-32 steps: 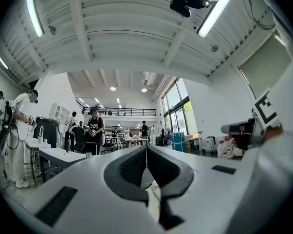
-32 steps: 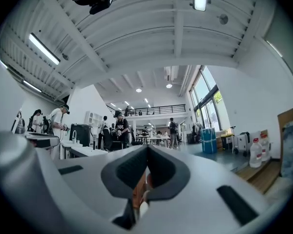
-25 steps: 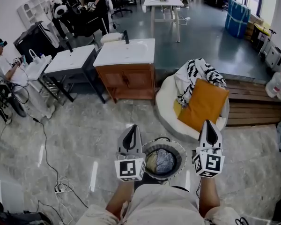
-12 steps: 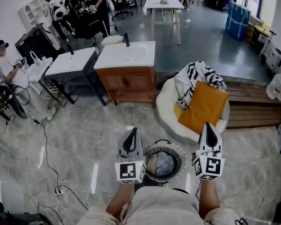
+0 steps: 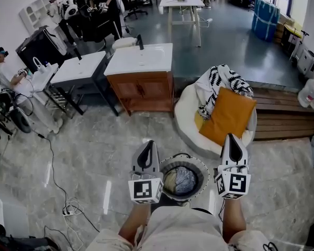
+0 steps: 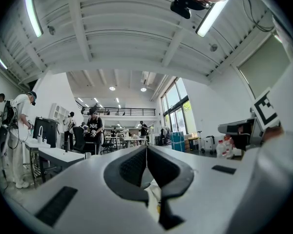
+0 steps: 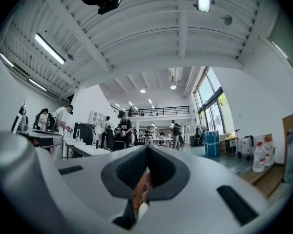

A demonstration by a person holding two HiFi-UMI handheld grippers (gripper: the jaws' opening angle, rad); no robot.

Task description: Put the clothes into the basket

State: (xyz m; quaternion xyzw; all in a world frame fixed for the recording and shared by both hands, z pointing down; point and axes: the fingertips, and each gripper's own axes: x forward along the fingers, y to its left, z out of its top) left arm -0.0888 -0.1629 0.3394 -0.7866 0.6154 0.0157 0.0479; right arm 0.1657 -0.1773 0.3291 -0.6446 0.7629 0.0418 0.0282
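Observation:
In the head view a round dark basket stands on the marble floor between my two grippers, with bundled grey and pale clothes inside it. My left gripper hovers at the basket's left rim, level, jaws shut with nothing between them. At the basket's right side my right gripper is also shut and empty. A black-and-white patterned cloth and an orange cushion lie on the white beanbag beyond the basket.
A wooden vanity with a white sink top and a grey table stand farther back. Wooden pallets lie at the right. Cables and a power strip trail on the floor at left. People are at the left and back.

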